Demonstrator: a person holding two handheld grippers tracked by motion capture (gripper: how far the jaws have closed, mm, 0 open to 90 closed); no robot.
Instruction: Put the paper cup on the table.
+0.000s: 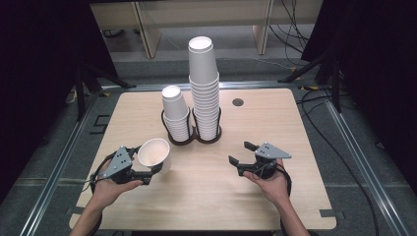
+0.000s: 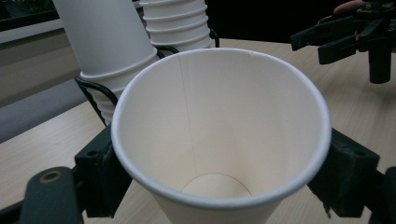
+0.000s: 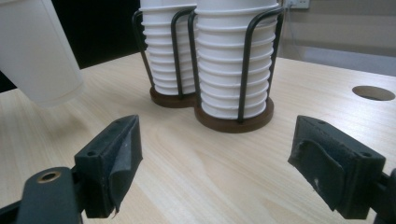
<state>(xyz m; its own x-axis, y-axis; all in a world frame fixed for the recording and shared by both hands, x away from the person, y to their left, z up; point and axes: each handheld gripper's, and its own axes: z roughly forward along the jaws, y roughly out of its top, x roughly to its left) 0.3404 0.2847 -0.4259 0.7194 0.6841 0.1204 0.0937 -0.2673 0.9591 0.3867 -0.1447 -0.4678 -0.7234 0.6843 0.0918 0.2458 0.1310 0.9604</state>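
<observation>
Jaws grip paper cup (image 2: 219,135), cup stacks (image 1: 204,93) in rack (image 1: 191,129) behind, apparently clear

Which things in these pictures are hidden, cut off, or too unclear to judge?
- Held paper cup: left gripper view, its base is cut off by the bottom edge.
- Taller cup stack: right gripper view, its top is cut off by the upper edge.
- Left gripper: high view, the cup hides one jaw.
- Cup count in the shorter stack: high view, rims too small.
</observation>
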